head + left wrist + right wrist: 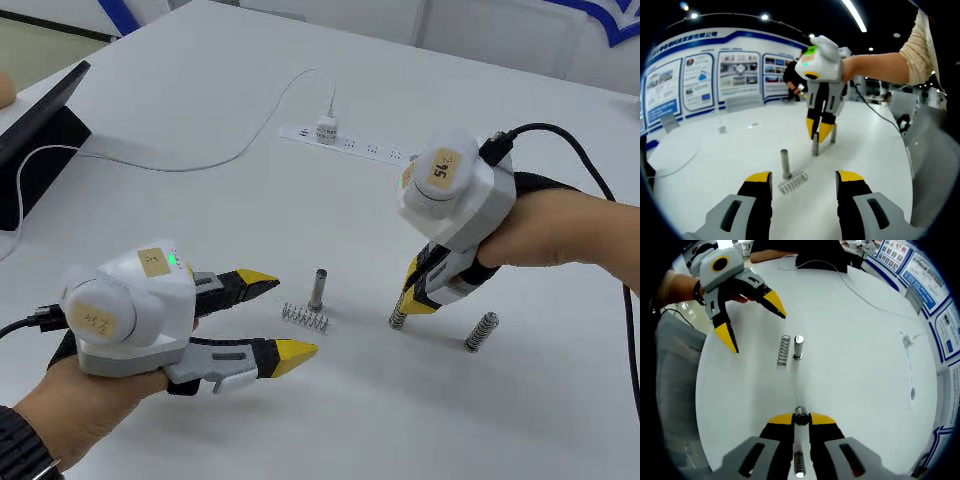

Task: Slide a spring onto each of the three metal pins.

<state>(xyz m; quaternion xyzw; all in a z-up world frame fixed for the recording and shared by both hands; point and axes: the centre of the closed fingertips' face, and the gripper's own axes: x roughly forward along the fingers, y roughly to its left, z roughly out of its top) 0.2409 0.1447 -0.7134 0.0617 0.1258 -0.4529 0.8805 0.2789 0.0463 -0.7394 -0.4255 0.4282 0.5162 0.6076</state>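
Note:
A bare metal pin (319, 289) stands upright mid-table, with a loose spring (305, 318) lying at its foot. Both appear in the left gripper view as pin (785, 163) and spring (792, 182), and in the right gripper view as pin (798, 346) and spring (783, 349). My left gripper (280, 315) is open just left of them, jaws wide apart with nothing between. My right gripper (413, 297) points down, shut on a pin with a spring (398, 318) whose lower end touches the table. A second pin wearing a spring (481, 331) stands tilted to its right.
A white power strip (345, 143) with a plug and a long cable lies at the back of the white table (200, 100). A black slanted screen (35, 130) sits at the far left edge. Chairs and poster walls surround the table.

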